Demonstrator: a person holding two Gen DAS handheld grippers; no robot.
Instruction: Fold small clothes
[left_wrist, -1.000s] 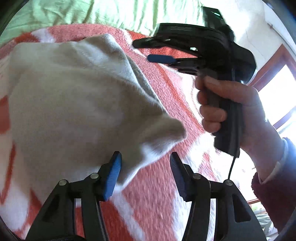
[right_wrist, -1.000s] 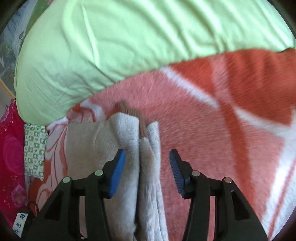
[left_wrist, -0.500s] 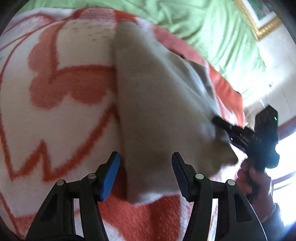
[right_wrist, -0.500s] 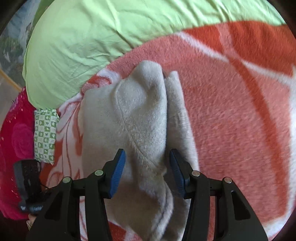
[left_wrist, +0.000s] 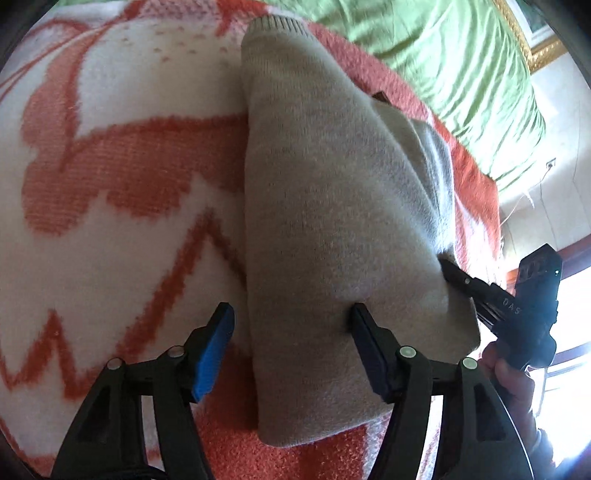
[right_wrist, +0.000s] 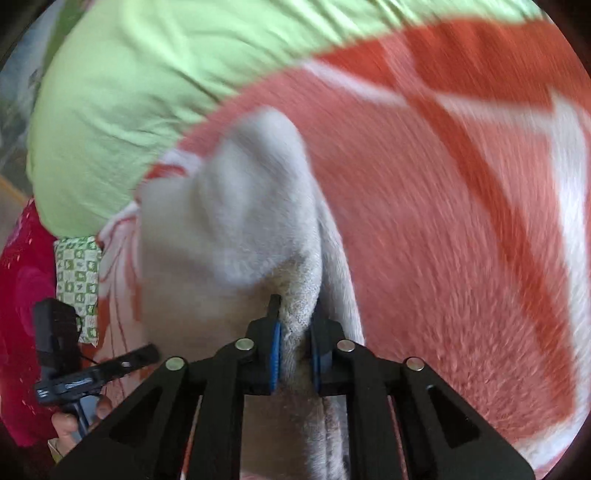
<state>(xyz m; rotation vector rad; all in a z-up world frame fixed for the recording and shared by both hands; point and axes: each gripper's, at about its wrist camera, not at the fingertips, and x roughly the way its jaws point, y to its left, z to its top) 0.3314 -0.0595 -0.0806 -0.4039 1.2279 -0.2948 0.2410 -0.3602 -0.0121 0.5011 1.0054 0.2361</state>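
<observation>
Beige garment (left_wrist: 332, 221) lies folded on the orange-and-white blanket (left_wrist: 110, 166) — centre toward 12 o'clock. Left tool (left_wrist: 291, 332) straddles its near edge, jaws opening; right tool (right_wrist: 295, 350) closing, pinching a fold at 3 o'clock.

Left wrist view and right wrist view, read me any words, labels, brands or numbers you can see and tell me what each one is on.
"DAS": pale letters on the black body of the right gripper, seen in the left wrist view; any further letters are cut off or too blurred to read.
Beige knit garment: no label or print shows.
Orange and white blanket: pattern only, no text.
Green and white patterned cloth: small printed shapes, too blurred to read.
</observation>
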